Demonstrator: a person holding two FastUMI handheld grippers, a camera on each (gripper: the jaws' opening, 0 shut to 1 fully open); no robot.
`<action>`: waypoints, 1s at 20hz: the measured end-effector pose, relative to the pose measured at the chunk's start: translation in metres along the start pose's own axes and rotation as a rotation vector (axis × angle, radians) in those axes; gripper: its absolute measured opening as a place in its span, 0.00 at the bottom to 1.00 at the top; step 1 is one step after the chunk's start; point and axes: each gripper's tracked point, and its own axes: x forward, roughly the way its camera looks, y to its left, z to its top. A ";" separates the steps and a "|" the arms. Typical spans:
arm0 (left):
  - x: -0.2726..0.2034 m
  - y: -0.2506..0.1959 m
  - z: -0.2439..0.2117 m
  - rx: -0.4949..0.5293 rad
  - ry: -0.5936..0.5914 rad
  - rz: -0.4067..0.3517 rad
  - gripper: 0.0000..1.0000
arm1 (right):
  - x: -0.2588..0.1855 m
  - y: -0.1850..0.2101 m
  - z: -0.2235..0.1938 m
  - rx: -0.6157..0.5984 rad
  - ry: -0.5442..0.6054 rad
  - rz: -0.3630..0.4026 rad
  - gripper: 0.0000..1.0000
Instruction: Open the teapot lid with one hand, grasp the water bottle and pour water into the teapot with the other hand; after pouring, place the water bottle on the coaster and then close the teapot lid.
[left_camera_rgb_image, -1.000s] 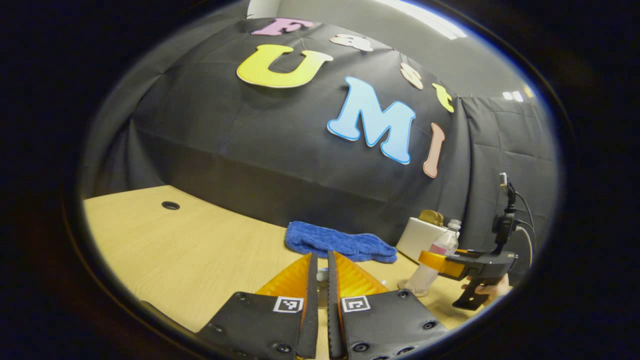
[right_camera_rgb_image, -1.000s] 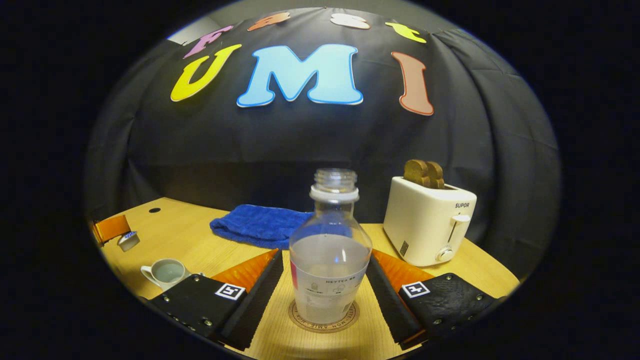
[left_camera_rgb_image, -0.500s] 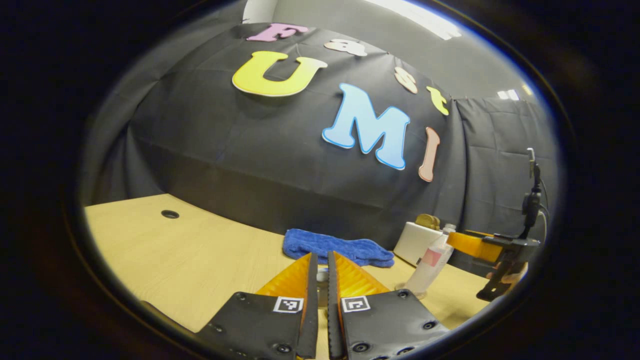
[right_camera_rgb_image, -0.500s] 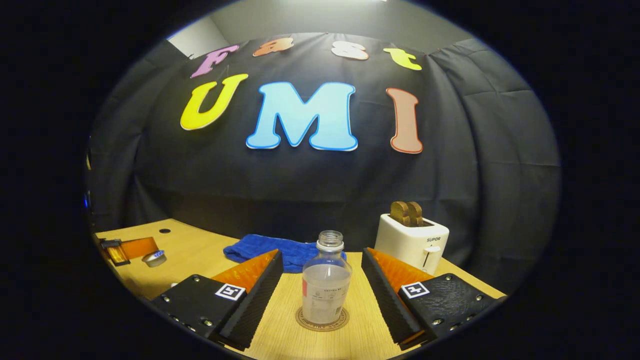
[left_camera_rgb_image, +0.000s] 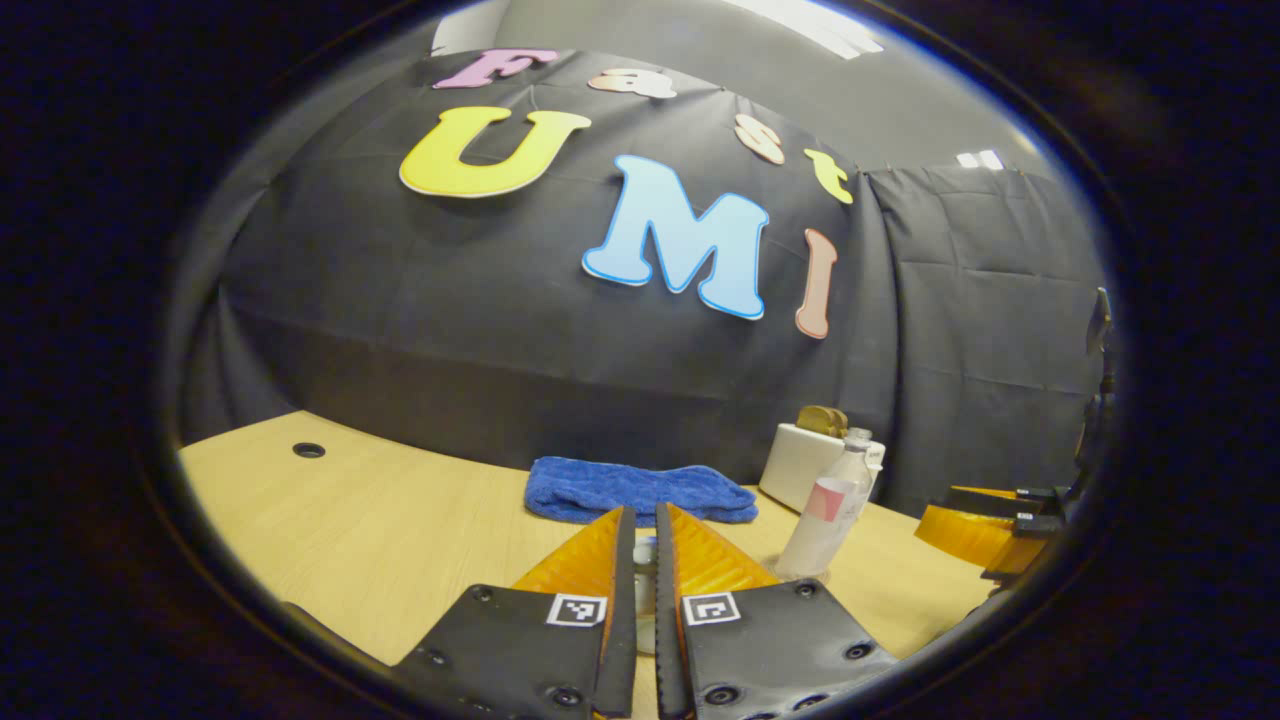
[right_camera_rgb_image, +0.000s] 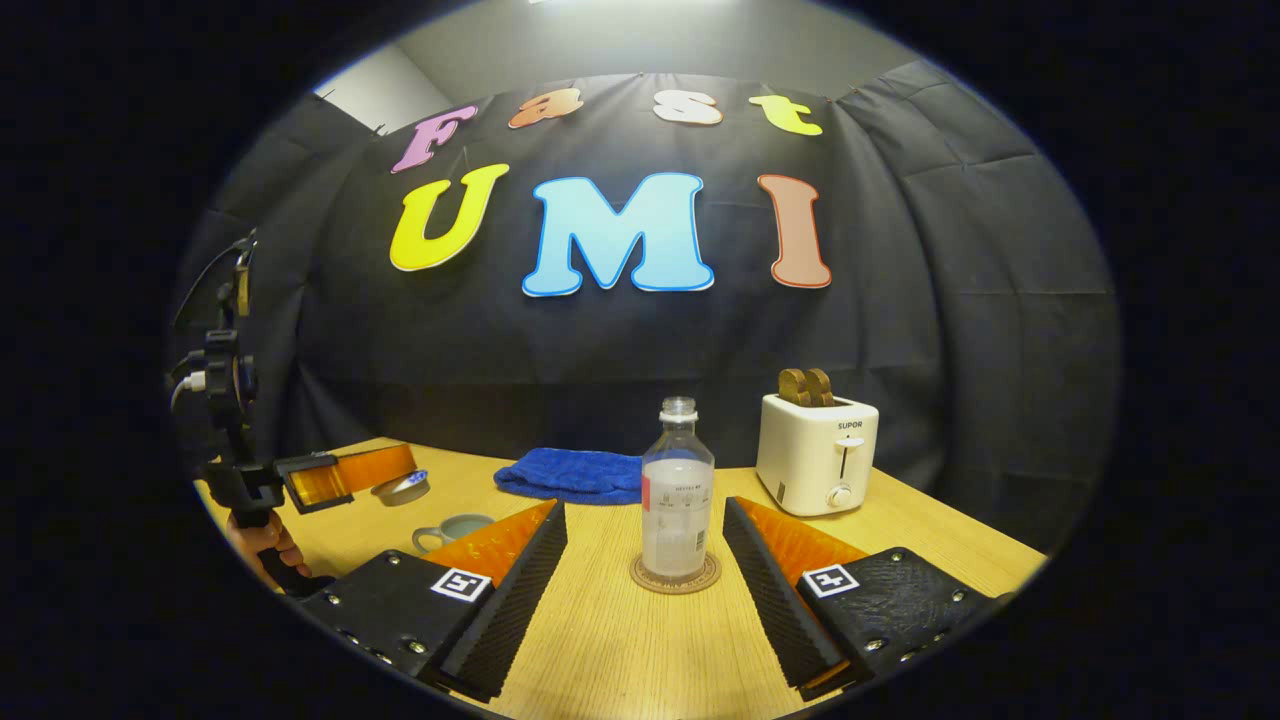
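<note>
Left gripper (left_camera_rgb_image: 645, 560) fingers were nearly pressed together, pinching the small teapot lid (right_camera_rgb_image: 400, 488) (knob barely visible between them). Right gripper (right_camera_rgb_image: 645, 560) fingers stood spread wide, holding nothing, with the water bottle (right_camera_rgb_image: 677, 490) ahead, upright on the coaster (right_camera_rgb_image: 675, 577). Teapot (right_camera_rgb_image: 452, 528) sat left of the bottle, open. Lid looked light, ceramic, probably chippable and slippery; keep hold at the knob and lower it gently. Right gripper view showed teapot and lid clearly; left gripper view showed the bottle beside the toaster (left_camera_rgb_image: 800, 465).
</note>
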 end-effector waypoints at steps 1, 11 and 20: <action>0.003 -0.003 -0.005 0.003 0.010 -0.001 0.17 | -0.004 0.001 -0.006 -0.005 0.011 0.002 0.97; 0.041 -0.025 -0.033 0.122 0.063 0.042 0.17 | -0.023 0.009 -0.014 -0.063 -0.026 0.022 0.97; 0.049 -0.027 -0.046 0.130 0.090 0.055 0.14 | -0.020 0.011 -0.022 -0.028 0.000 0.046 0.97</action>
